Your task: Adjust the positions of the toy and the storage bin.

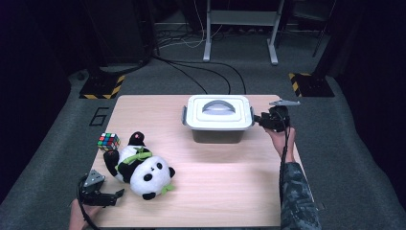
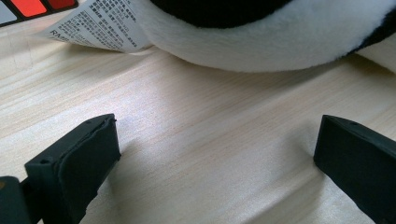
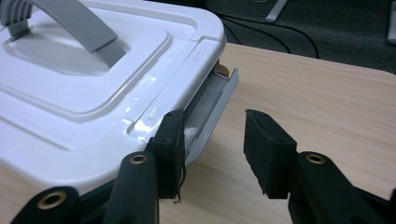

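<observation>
A white lidded storage box (image 1: 218, 125) with a grey handle (image 3: 79, 23) stands at the table's far middle. My right gripper (image 1: 256, 120) sits level at its right end. In the right gripper view, its jaws (image 3: 219, 149) stand apart, one against the lid's rim, the other over bare table. The grey side latch (image 3: 212, 105) hangs swung out between them, with no pad pressing on it. A plush panda (image 1: 141, 167) lies at the near left. My left gripper (image 1: 116, 197) rests open on the table just in front of it, nothing between its jaws (image 2: 217, 154).
A colour puzzle cube (image 1: 108, 141) sits left of the panda's feet. The panda's sewn label (image 2: 98, 25) lies flat on the wood. Bare wooden table (image 1: 230, 177) stretches between the box and the near edge. Cables and stand legs cross the floor behind.
</observation>
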